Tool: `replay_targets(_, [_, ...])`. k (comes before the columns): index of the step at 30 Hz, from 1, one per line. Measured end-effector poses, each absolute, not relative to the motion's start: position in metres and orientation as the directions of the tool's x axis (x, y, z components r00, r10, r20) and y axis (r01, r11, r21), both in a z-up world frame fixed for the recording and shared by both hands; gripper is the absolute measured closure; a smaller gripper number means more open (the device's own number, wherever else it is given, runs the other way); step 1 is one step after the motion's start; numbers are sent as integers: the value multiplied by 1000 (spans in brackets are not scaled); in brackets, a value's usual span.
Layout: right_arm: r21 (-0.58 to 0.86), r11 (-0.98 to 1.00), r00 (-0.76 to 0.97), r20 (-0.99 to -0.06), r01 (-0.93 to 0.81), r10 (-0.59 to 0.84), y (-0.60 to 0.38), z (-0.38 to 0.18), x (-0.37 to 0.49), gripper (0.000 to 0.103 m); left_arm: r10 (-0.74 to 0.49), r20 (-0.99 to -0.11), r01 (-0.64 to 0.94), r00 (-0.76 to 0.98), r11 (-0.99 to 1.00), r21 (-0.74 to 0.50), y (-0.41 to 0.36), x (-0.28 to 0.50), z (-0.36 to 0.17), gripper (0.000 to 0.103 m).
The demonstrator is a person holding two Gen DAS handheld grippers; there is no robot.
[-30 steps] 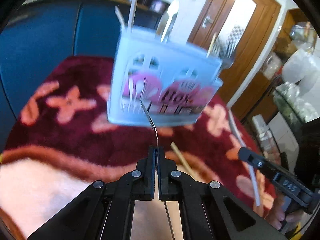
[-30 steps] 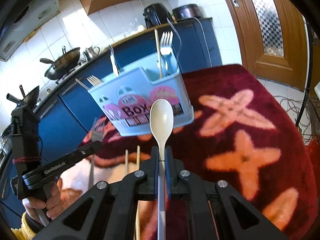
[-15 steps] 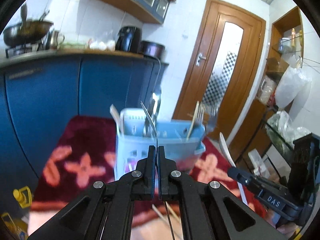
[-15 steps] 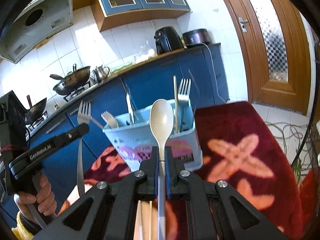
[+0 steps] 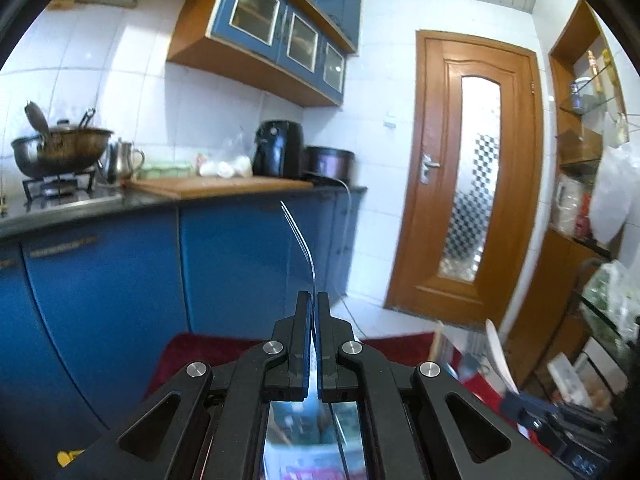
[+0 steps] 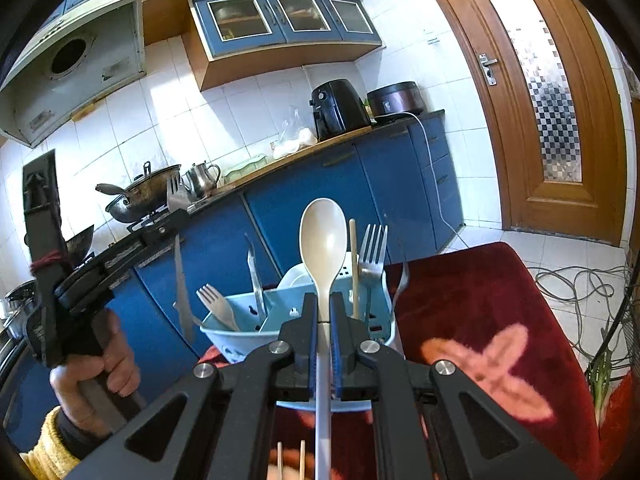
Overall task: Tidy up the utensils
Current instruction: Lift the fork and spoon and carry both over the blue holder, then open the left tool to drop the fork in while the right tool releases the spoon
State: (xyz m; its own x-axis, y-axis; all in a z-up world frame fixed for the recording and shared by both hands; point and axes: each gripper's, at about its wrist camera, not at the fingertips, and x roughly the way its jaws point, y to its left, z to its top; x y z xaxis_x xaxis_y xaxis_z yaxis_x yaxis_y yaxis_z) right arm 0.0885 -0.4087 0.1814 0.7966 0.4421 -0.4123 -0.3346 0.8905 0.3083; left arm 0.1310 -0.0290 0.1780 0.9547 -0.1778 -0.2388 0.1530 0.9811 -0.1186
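My left gripper (image 5: 314,294) is shut on a thin metal fork (image 5: 298,232), seen edge-on and curving up from the jaws. In the right wrist view the same fork (image 6: 180,280) hangs upright at the left, tines up, in the left gripper (image 6: 176,218) held by a hand. My right gripper (image 6: 324,299) is shut on the handle of a cream spoon (image 6: 323,236), bowl up. Just behind and below it stands the light blue utensil basket (image 6: 224,330) with forks, a knife and a chopstick. The spoon (image 5: 496,354) also shows at the lower right of the left wrist view.
The basket stands on a dark red rug (image 6: 500,292) with orange flowers. Two chopsticks (image 6: 291,460) lie on it near me. Blue cabinets (image 5: 100,280) carry a counter with a wok (image 5: 60,152), kettle and air fryer. A wooden door (image 5: 476,184) and floor cables (image 6: 576,284) are at the right.
Both grippers have risen with their utensils. The left view has tilted up from the basket to the kitchen wall; the basket has dropped low in both views.
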Motion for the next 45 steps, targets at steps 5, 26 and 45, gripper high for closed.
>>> replay_targets(5, [308, 884, 803, -386, -351, 453, -408, 180, 102, 96, -117, -195, 99, 974, 990, -96, -31, 153, 172, 102])
replay_targets(26, [157, 902, 869, -247, -402, 430, -372, 157, 171, 96, -73, -188, 65, 979, 997, -47, -47, 172, 126, 102])
replay_targets(45, [141, 914, 872, -274, -381, 406, -373, 145, 163, 95, -118, -238, 106, 964, 992, -63, -48, 169, 111, 102])
